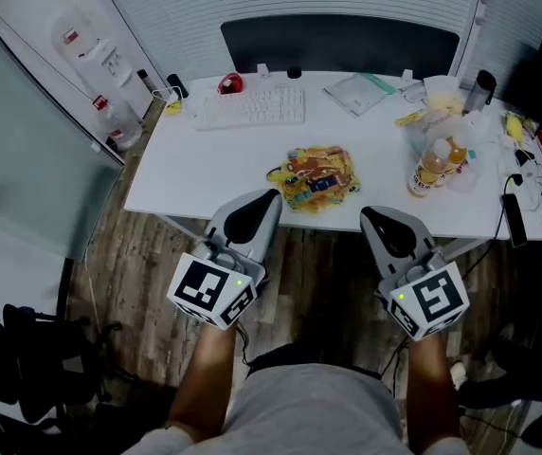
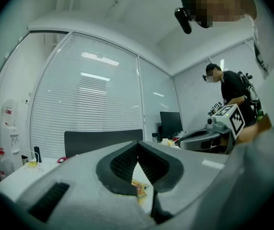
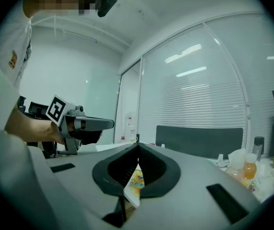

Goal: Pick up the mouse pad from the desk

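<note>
Office: white rectangular desk (image 1: 186,173) with flat white keyboard (image 1: 250,108), black flat-screen monitor (image 2: 170,123), black office chair (image 1: 25,368), glass partition walls with white slatted blinds (image 2: 94,99), dark wood-plank floor (image 1: 148,282).

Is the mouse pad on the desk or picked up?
On the desk. The mouse pad lies apart from left gripper and right gripper.

The desk (image 1: 209,173) looks smooth matt white, the floor (image 1: 143,287) dark, grainy wood planks.
</note>
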### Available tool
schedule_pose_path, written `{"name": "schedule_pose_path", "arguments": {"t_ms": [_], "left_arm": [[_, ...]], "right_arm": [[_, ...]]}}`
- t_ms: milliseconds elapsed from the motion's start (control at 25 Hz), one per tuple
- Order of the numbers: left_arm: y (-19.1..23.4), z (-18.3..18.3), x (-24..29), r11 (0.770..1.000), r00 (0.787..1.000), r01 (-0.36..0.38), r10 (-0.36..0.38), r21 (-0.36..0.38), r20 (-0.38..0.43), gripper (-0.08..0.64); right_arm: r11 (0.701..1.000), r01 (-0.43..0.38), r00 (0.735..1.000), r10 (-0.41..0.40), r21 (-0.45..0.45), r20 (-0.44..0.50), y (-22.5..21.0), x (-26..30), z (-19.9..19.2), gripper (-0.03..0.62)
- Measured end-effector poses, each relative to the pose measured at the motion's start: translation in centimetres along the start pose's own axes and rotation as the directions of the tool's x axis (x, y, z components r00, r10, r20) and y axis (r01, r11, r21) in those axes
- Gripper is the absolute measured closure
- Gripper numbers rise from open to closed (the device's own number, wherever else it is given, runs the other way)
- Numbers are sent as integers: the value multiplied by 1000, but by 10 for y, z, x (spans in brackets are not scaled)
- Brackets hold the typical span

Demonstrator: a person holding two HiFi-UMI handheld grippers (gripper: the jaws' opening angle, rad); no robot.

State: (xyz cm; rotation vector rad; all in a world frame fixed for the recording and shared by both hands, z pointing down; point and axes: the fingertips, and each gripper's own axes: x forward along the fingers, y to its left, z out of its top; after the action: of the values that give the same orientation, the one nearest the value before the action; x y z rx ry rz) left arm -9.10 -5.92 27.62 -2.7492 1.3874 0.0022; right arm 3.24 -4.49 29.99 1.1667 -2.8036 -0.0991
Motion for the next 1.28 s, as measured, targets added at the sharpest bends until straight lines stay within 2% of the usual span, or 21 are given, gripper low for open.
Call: {"name": "schedule_pose_path", "arguments": {"t_ms": [800,1280], "left_arm": [[84,-32,20,998,998,65,-65,-23,-24,545],[104,-58,37,994,994,92,-95,-61,-58,545]], "right_arm": [[998,70,995,-69,6,-77,-6,78,-22,580],[990,142,977,-139,5,-158,-26,95,-43,580]]}}
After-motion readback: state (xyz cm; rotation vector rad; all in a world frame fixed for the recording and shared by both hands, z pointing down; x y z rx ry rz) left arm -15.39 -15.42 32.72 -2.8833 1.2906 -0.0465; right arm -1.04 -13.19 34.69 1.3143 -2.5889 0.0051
